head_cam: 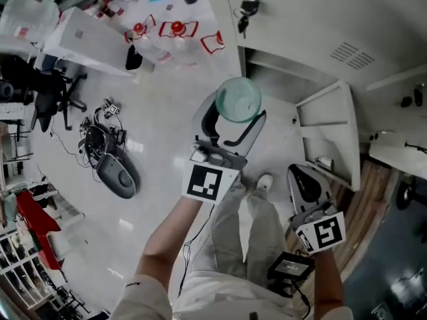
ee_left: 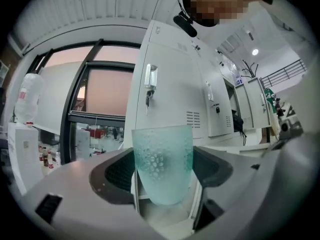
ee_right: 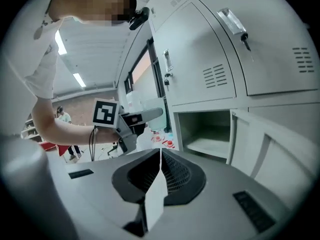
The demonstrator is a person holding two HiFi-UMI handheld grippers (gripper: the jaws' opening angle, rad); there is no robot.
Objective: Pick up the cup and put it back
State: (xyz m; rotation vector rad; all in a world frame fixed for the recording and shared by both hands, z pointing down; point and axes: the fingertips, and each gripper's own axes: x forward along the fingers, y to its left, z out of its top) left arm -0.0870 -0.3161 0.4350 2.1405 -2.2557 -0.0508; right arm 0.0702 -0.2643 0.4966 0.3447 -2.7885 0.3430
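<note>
In your head view the cup (head_cam: 239,99) shows only its rim and inside from above; its wall and base are hidden, and it covers the jaw tips of your left gripper (head_cam: 235,120). In the right gripper view, whatever that gripper carries washes out against the bright window and cannot be told; the open locker (ee_right: 205,130) loses its depth to shadow. The dark tangle of cables (head_cam: 100,135) on the floor is too small to name; the shelves (head_cam: 23,272) are cut by the edge.
</note>
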